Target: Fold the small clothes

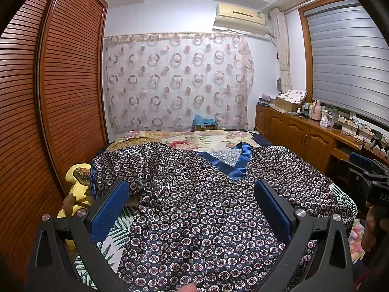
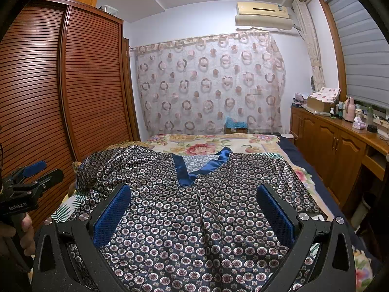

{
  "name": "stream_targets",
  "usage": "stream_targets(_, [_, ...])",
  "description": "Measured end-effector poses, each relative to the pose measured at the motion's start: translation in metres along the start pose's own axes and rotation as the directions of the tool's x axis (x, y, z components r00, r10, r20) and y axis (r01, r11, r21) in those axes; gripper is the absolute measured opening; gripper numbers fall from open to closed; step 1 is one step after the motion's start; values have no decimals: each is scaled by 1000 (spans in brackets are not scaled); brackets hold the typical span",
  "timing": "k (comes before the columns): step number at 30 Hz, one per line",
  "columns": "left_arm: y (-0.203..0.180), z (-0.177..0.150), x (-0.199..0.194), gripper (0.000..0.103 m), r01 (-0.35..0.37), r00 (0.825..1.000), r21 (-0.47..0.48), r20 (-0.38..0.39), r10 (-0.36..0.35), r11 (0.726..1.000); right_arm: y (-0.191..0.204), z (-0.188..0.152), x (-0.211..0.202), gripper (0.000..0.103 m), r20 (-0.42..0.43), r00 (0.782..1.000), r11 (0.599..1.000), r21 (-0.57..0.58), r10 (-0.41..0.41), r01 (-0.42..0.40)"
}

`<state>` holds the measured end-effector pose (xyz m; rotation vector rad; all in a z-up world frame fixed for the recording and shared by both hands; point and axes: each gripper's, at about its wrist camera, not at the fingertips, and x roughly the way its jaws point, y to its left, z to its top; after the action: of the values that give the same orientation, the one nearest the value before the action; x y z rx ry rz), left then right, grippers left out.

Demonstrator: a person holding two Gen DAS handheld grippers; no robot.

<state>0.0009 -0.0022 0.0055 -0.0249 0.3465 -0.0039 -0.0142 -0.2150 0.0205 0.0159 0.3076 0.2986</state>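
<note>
A dark satin shirt (image 1: 194, 209) with a ring pattern and a blue V-neck collar (image 1: 239, 160) lies spread on the bed, front up, collar away from me. Its left sleeve (image 1: 121, 160) is bunched at the bed's left edge. My left gripper (image 1: 192, 189) hovers open over the lower part of the shirt, nothing between its blue pads. My right gripper (image 2: 194, 194) also stands open above the shirt (image 2: 194, 219), just below the collar (image 2: 192, 170). Each view shows the other gripper at its side: the left gripper (image 2: 36, 170) and the right gripper (image 1: 369, 170).
A floral bedspread (image 2: 218, 146) covers the far half of the bed. A slatted wooden wardrobe (image 1: 60, 85) stands close on the left. A wooden sideboard (image 2: 340, 146) with bottles and boxes runs along the right. A yellow soft toy (image 1: 77, 189) sits between bed and wardrobe.
</note>
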Motion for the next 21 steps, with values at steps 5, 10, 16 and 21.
stream_targets(5, [1,2,0,103,1,1000,1,7,-1,1000,0,0,0,103,2,1000,1000,0,0,0])
stream_targets(10, [1,2,-1,103,2,1000,1,8,-2,1000,0,1,0,103,1,1000,1000,2,1,-1])
stream_targets(16, [1,2,-1,103,2,1000,3,8,-2,1000,1,0,-1,103,0,1000,1000,3,3,-3])
stream_targets(21, [0,1,-1,103,2,1000,3,9,-2,1000,1,0,-1,103,0,1000,1000,4,4,-4])
